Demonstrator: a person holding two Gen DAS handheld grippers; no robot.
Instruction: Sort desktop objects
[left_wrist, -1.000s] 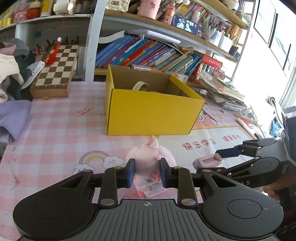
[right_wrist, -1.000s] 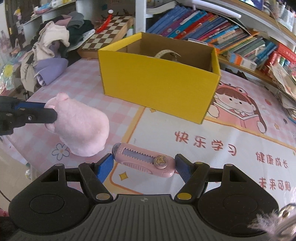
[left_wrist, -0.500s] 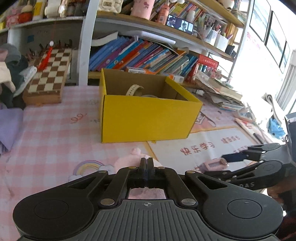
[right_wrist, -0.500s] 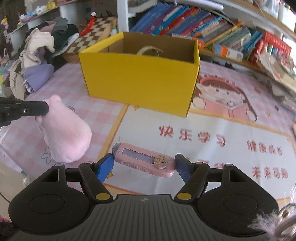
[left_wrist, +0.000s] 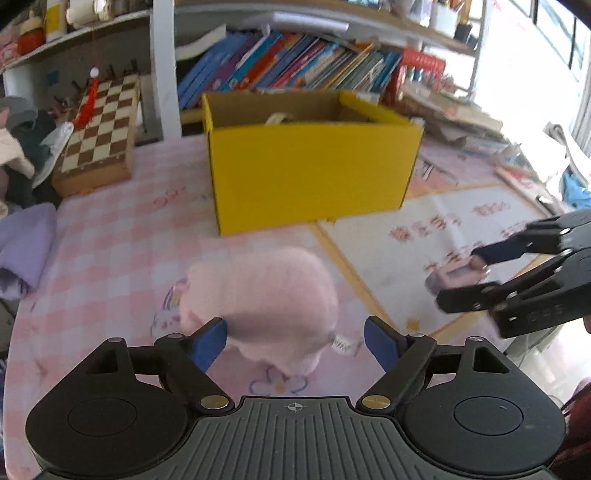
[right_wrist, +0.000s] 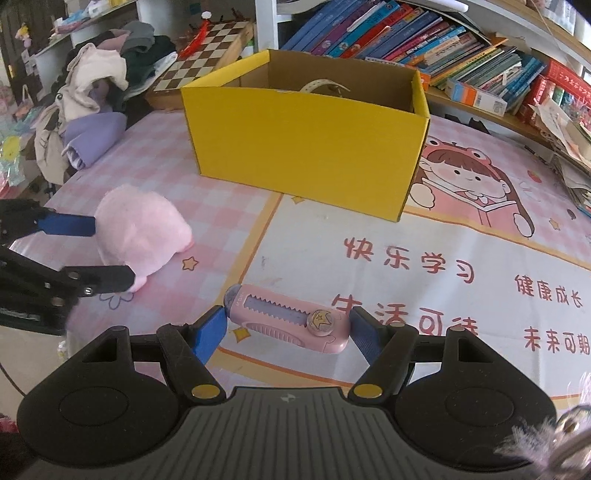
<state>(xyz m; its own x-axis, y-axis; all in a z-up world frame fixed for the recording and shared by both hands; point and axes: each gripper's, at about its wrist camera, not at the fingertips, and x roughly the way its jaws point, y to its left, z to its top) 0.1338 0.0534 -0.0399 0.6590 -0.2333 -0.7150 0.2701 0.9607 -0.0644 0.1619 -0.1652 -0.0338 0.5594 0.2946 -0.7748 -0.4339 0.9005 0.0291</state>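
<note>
A pink plush toy (left_wrist: 264, 302) lies on the pink checked tablecloth, in front of an open yellow cardboard box (left_wrist: 310, 173). My left gripper (left_wrist: 295, 341) is open, its blue pads on either side of the plush's near end; the plush also shows in the right wrist view (right_wrist: 140, 230). My right gripper (right_wrist: 288, 330) is shut on a pink utility knife (right_wrist: 288, 317), held crosswise just above the desk mat. The box (right_wrist: 306, 147) holds a pale strap (right_wrist: 325, 86).
A chessboard (left_wrist: 98, 125) and piled clothes (right_wrist: 92, 110) sit at the far left. Rows of books (left_wrist: 288, 62) fill the shelf behind the box. Papers and books are stacked at the right (right_wrist: 569, 140). The table's near edge is close to both grippers.
My left gripper, shut half a second ago, has opened wide around the plush, which now lies lower on the table. My right gripper still holds the knife, slightly nearer the box.
</note>
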